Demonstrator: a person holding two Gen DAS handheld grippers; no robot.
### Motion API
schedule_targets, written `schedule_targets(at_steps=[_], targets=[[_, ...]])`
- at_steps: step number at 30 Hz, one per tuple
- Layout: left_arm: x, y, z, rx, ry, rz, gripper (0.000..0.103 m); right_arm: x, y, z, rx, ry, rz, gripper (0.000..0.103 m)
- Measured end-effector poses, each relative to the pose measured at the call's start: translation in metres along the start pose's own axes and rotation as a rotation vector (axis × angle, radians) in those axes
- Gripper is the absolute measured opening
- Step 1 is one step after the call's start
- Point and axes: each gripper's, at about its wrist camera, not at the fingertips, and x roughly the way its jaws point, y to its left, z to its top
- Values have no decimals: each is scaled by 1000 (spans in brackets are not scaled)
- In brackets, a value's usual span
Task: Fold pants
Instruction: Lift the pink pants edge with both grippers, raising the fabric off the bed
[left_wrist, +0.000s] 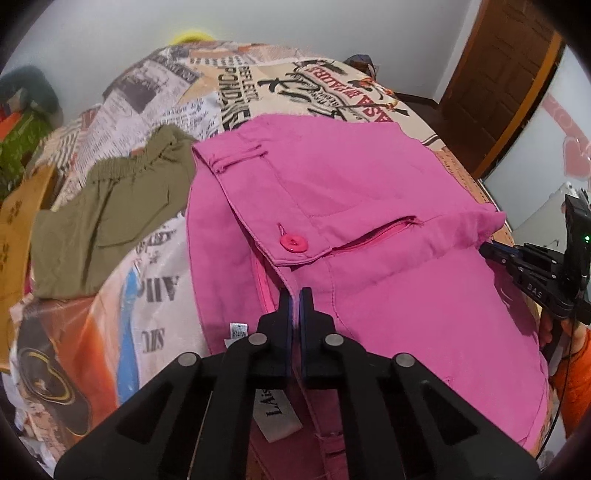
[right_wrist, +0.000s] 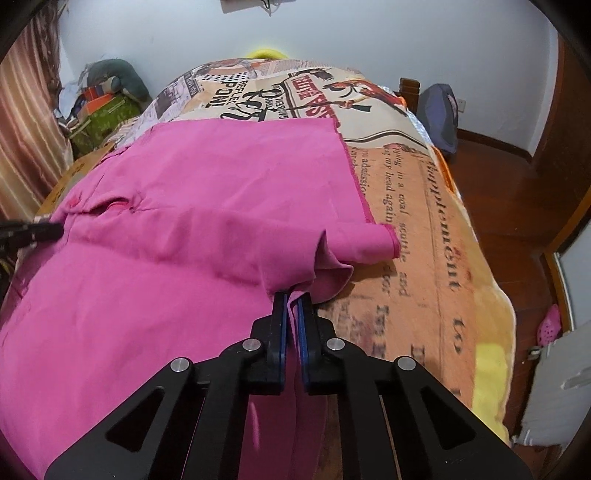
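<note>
both claws clamped on pink pants (left_wrist: 369, 192) edge, bed (right_wrist: 424, 206).

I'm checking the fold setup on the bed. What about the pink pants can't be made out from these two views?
- Near edge of the pink cotton pants: hidden under the left hand-held gripper, left wrist view.
- Pinched hem: covered by the right hand-held gripper, right wrist view.
- White label: partly covered, print cut off.
</note>
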Motion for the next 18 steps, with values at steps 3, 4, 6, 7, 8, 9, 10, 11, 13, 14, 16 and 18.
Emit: schedule_targets(at_steps=[3,4,6,7,8,9,10,11,13,14,16,18], targets=[[-10,-9,0,48,-27,42,2,-5,-3,-6,27,7,15,4],[-12,-11,0,59,-32,54,2,-6,-3,-9,34,12,19,4],[-11,-11,-1,69,-28,69,2,-5,-4,-14,47,21,25,4],[-8,-9,-1,63,-16,72,2,-5,-3,-15,52,23,27,4],[-2,-6,-2,51,3,69,2,-4,-3,-15,55,26,28,4],[4,-5,-5,44,25,66,2,-4,-3,-15,55,30,28,4],[9,-4,-7,41,45,66,3,-4,-3,-14,57,33,29,4],[11,-3,-9,34,45,68,4,-4,-4,-12,65,36,33,5],[7,-4,-11,34,36,77,4,-6,-3,-13,71,43,39,5],[4,-6,-11,36,30,81,7,-7,-4,-12,71,45,39,5],[-3,-9,-12,50,25,88,10,-11,-4,-12,76,45,44,6],[-12,-10,-11,64,9,95,12,-18,-6,-9,91,32,45,6]])
